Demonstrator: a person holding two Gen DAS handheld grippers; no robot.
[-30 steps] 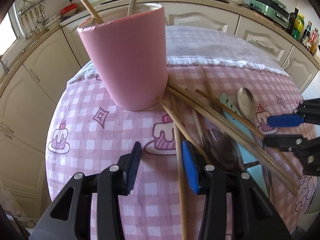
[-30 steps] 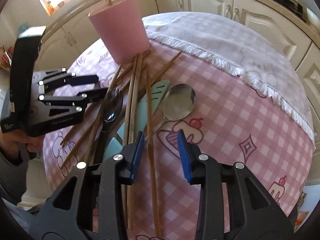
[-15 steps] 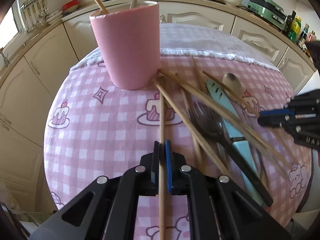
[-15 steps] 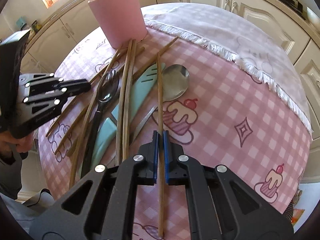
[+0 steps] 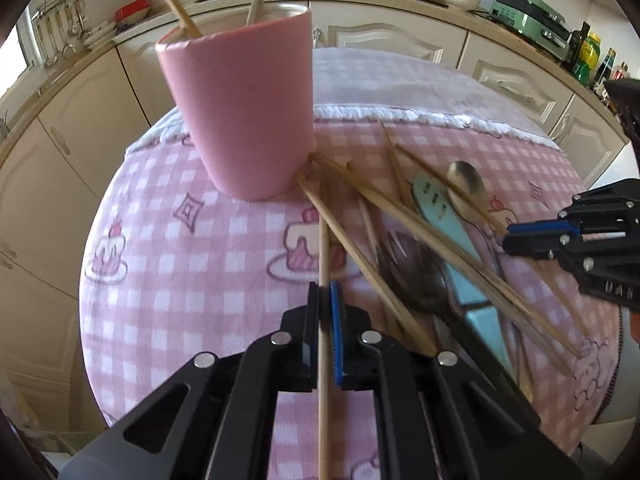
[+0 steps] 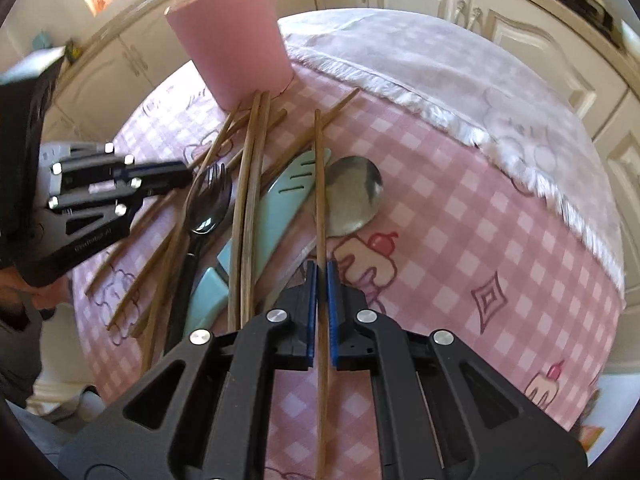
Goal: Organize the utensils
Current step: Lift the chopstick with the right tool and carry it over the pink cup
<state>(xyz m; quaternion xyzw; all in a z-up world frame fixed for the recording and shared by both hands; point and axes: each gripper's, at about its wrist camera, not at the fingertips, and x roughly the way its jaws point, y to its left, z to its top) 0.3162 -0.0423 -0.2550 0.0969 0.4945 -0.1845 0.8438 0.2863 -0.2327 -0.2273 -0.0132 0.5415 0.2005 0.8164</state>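
Each gripper is clamped on one chopstick: left gripper (image 5: 325, 322), right gripper (image 6: 321, 304). The sticks look light, stiff and thin; gripped near mid-length, they may pivot.

A pink checked tablecloth (image 5: 192, 280) covers the round table, with cream cabinets (image 5: 60, 152) and a green appliance (image 5: 528, 12) behind.

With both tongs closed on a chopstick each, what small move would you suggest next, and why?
Probably lift the left tongs first, raising their chopstick clear of the pile, then tip it toward the pink cup. The cup stands close ahead and already holds two sticks, while the right tongs grip a second chopstick lying across the metal spoon.
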